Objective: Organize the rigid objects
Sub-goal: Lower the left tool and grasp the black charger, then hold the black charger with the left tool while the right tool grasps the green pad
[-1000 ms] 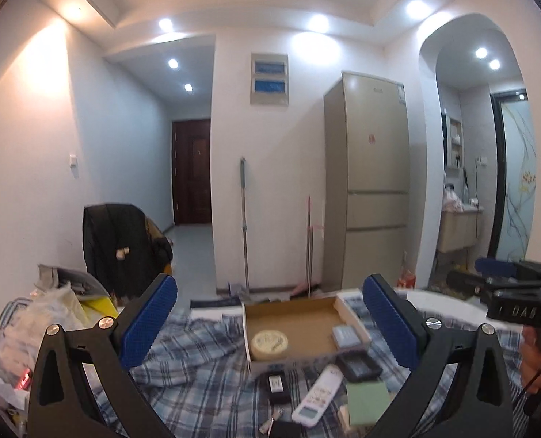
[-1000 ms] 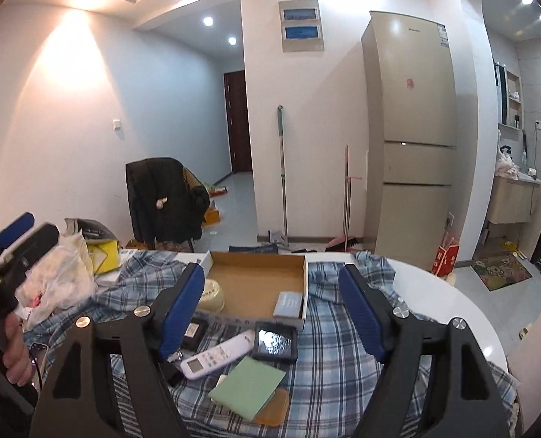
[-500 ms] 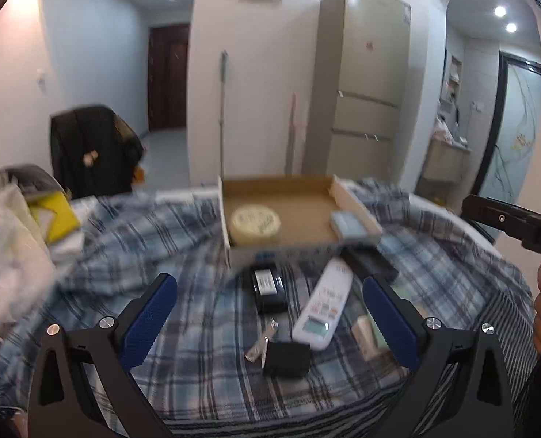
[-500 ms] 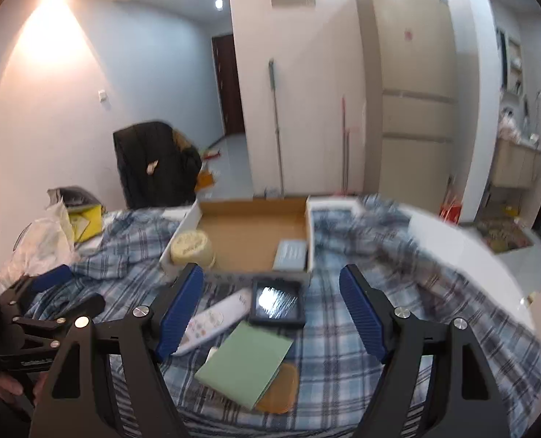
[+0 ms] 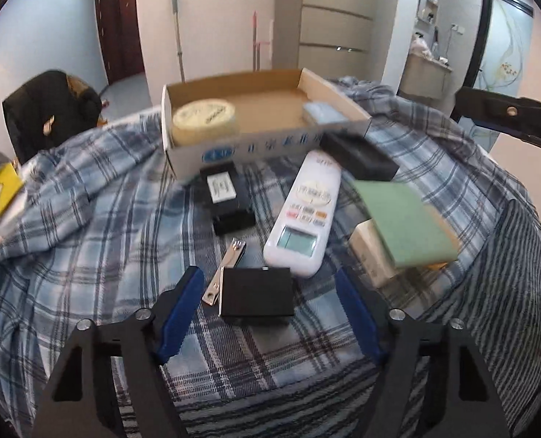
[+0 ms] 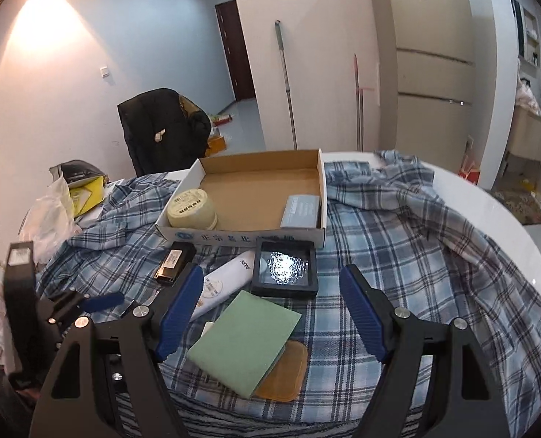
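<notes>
Left wrist view: the left gripper (image 5: 268, 304) is pointing down at the checked cloth (image 5: 87, 241), its jaws apart and straddling a flat black box (image 5: 256, 291). The jaws have just been closing, but the pads are not pressing on the box yet, so nothing is grasped. A nail clipper (image 5: 223, 272) is lying just beside the box, likely to get caught if the jaws close wide. Loose items are lying spread in front of the cardboard tray (image 5: 270, 146), probably waiting to be sorted into it: a white remote (image 5: 305, 215), a black charger (image 5: 226, 199), a green pad (image 5: 403, 222), a black case (image 5: 358, 155). The tray is holding a round yellow tin (image 5: 204, 120) on the left and a small grey-blue box (image 5: 323, 113) on the right; the middle is bare. The right gripper's arm (image 5: 507, 116) is showing at the right edge.

Right wrist view: the right gripper (image 6: 272, 310) is hovering released over the green pad (image 6: 244, 339), jaws apart, holding nothing. An amber pad (image 6: 288, 376) is lying under the green one. The black case (image 6: 285, 266) is touching the tray's front wall (image 6: 241, 237). Tray contents are the same: tin (image 6: 191, 208) and grey-blue box (image 6: 301, 211). The left gripper (image 6: 87, 303) is low on the left; its jaw state cannot be told here.
</notes>
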Motion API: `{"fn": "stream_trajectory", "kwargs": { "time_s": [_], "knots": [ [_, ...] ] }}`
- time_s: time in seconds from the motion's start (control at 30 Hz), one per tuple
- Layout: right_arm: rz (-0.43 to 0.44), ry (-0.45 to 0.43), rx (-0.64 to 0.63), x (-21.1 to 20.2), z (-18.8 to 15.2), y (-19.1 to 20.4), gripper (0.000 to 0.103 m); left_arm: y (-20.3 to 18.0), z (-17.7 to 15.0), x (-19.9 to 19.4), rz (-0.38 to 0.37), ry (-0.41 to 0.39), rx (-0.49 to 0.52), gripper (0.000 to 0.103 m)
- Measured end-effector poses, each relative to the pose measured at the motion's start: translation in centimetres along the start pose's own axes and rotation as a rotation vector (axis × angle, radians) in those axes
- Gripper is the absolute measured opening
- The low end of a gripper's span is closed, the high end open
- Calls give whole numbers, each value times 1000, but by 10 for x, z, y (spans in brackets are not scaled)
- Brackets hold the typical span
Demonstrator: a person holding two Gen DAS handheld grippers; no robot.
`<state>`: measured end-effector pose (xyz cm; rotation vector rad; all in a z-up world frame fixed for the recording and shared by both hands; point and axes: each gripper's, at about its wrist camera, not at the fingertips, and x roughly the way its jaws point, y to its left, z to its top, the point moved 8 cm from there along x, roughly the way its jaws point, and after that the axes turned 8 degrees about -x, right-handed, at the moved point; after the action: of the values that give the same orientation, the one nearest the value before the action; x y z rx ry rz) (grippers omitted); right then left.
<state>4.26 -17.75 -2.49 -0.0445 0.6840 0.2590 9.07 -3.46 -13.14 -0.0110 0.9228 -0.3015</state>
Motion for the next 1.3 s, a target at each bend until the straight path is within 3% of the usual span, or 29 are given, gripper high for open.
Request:
{"fn": "stream_trajectory", "kwargs": {
  "time_s": [0.17, 0.2, 0.23, 0.47, 0.7, 0.87, 1.03, 1.3],
  "knots": [
    [-4, 18, -10, 5, -5, -2, 76, 4, -4, 8, 3, 32, -18, 61],
    [-5, 21, -11, 6, -6, -2, 76, 4, -5, 10, 7, 44, -18, 56],
    [-7, 23, -10, 7, -6, -3, 76, 5, -6, 11, 14, 52, -20, 45],
    [-12, 48, 7, 15, -11, -7, 76, 8, 0, 2, 10, 5, -52, 45],
    [-31, 65, 6, 22, -14, -8, 76, 13, 22, -37, 73, -219, -55, 45],
    [-1, 192, 28, 50, -34, -5, 76, 14, 31, -61, 114, -346, -52, 45],
    [135, 335, 174, 66, -50, -1, 76, 17, 32, -65, 133, -367, -59, 45],
    [33, 408, 206, 70, -61, 8, 78, 24, 32, -66, 174, -375, -102, 45]
  ]
}}
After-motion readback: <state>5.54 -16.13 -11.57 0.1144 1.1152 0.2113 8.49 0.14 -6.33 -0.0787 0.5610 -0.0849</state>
